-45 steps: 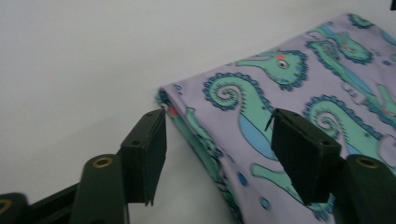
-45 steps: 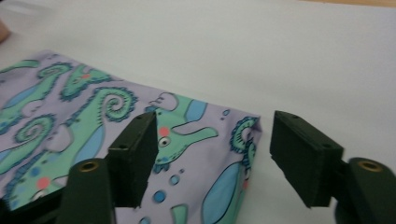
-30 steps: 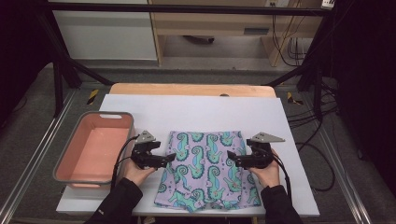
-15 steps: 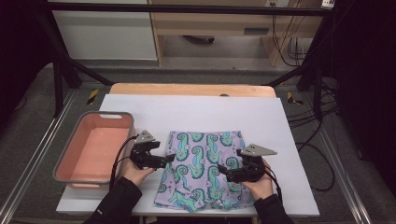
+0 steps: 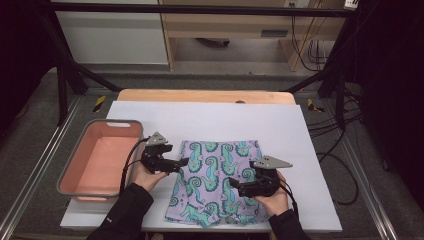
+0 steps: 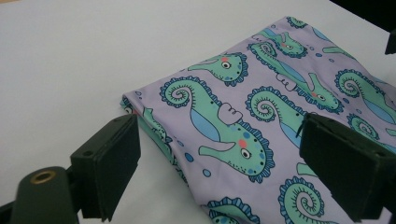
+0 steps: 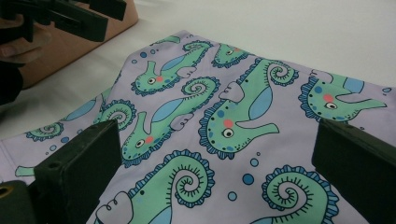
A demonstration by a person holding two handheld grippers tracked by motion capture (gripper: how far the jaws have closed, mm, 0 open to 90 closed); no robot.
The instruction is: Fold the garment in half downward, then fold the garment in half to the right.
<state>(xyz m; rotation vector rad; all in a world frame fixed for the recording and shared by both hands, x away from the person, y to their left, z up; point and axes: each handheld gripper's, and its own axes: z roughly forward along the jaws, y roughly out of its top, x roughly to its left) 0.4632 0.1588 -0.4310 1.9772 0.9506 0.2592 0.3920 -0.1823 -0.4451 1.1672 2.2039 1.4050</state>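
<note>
A lilac cloth (image 5: 215, 180) printed with green seahorses lies flat, folded, near the front of the white table. My left gripper (image 5: 186, 162) stands open at the cloth's upper left edge. In the left gripper view its jaws (image 6: 219, 158) straddle the folded edge of the cloth (image 6: 261, 107) without pressing on it. My right gripper (image 5: 232, 187) hovers open over the cloth's lower right part and points left. In the right gripper view the cloth (image 7: 224, 116) spreads between and beyond the wide-apart jaws (image 7: 215, 172), and the left gripper (image 7: 70, 16) shows at the top left.
A pink tub with a grey rim (image 5: 75, 165) stands at the left of the white table cover (image 5: 225, 120), close to the left hand. A wooden edge (image 5: 200, 95) runs along the back. Cables hang at the right of the table.
My right gripper has moved left and nearer the front edge, from the cloth's right border to over the cloth. The left gripper has kept still.
</note>
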